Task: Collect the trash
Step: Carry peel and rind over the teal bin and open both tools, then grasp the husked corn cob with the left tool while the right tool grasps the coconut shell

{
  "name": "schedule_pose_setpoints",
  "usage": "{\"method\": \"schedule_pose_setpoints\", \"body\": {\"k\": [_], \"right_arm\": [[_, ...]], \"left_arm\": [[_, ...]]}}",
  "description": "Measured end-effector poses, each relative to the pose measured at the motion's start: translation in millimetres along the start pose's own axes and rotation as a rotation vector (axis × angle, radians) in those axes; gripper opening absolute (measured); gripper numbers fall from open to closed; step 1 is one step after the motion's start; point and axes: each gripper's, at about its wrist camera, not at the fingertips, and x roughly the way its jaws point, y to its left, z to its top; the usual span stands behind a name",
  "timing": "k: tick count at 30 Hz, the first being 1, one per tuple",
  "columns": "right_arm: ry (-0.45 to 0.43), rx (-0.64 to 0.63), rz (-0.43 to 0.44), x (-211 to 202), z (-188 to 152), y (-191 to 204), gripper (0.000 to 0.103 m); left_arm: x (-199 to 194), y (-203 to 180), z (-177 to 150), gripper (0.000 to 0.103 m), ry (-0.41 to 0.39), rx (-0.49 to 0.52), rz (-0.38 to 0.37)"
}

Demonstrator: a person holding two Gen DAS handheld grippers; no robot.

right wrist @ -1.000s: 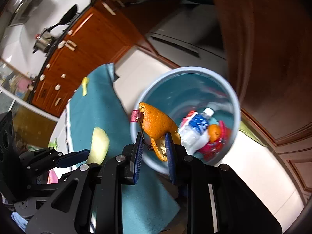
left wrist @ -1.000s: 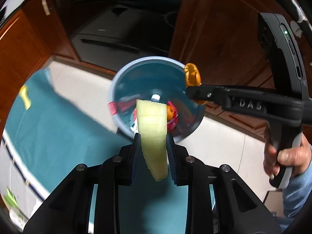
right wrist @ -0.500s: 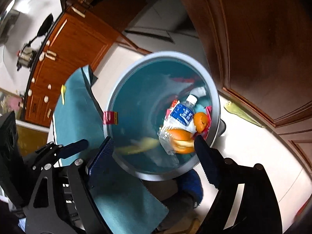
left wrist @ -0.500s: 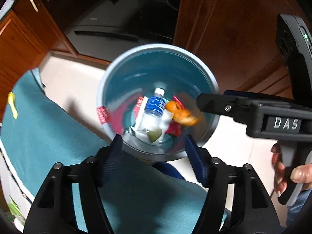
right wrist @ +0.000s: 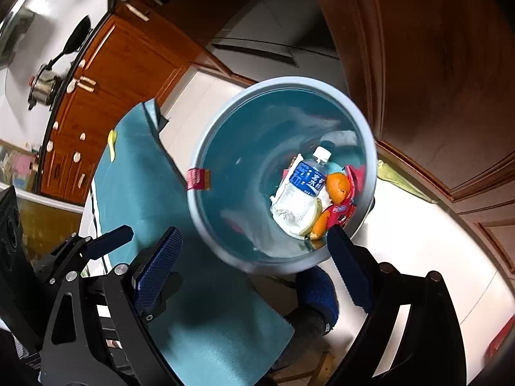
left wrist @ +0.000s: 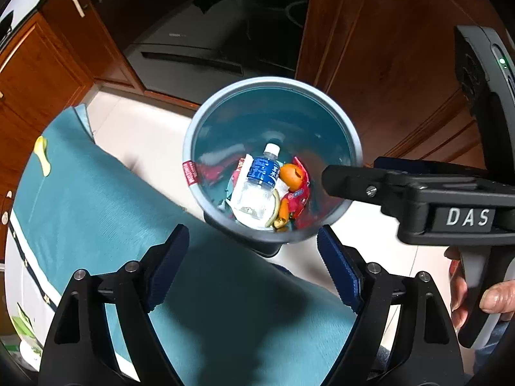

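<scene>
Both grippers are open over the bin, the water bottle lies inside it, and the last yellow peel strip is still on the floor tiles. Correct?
Not quite. The yellow peel strip lies on the teal cloth, not on the tiles, as the left wrist view shows. The left gripper and right gripper are open, and the water bottle is in the bin.

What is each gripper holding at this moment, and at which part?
Nothing. The left gripper and the right gripper are both open and empty above the trash bin; the peels lie inside it beside the water bottle.
</scene>
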Motion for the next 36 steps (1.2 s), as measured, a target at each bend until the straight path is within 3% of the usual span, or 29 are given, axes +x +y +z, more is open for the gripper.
{"method": "schedule_pose_setpoints", "body": {"k": [10,16,27,36], "right_arm": [[0.007,-0.126,0.031,-18.6,-33.1,69.1,0.09],[0.047,-0.257,0.053,-22.0,-71.6,128.4,0.093],[0.208,-0.53,0.084,2.5,-168.6,232.4,0.093],[0.352,-0.657,0.114,34.6,-238.4,269.4,0.093]], "left_arm": [[-67.9,32.9,-56.4,0.088,-0.079,-0.049,0.062],[-115.9,76.7,-124.3,0.097,-0.109,-0.12,0.134],[-176.3,137.5,-255.1,0.097,-0.141,-0.326,0.222],[-204.8,154.0,-361.5,0.098,-0.175,-0.506,0.27]]}}
